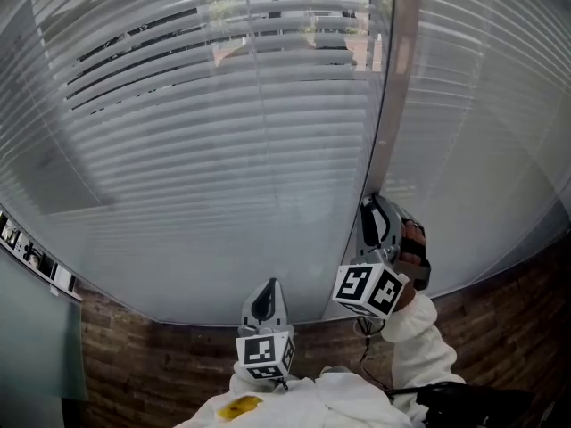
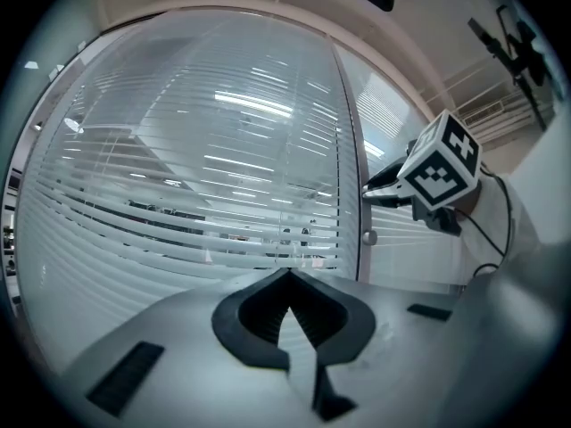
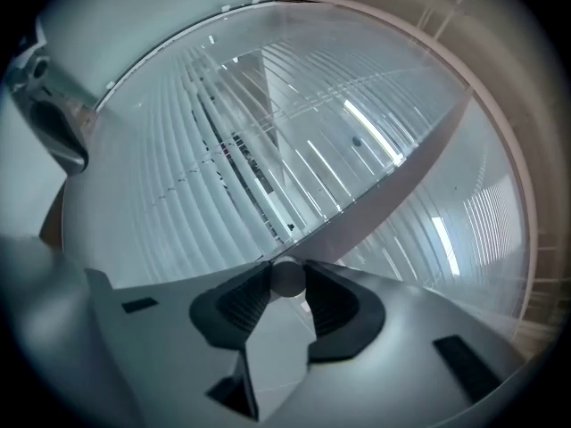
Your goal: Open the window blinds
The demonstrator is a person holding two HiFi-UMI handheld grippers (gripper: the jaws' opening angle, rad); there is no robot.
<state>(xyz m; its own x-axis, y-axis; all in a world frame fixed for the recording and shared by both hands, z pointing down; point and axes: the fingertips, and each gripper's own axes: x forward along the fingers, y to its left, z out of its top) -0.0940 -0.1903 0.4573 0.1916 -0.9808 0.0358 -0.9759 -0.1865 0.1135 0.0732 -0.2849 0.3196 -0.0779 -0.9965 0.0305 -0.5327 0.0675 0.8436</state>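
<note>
Right gripper (image 1: pixel 375 214) at the window frame (image 1: pixel 393 105) beside the window blinds (image 1: pixel 223 150), jaws part-open and pressed on a small round grey knob (image 3: pixel 287 277), left gripper (image 2: pixel 287 276) empty, jaws together, short of the blinds

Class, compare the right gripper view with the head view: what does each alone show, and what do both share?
Only the right gripper view: the right gripper closed on a small round silver knob. Only the head view: the black-and-white marker cubes on both grippers. Both: the white horizontal slatted blinds and the pale upright window frame.
</note>
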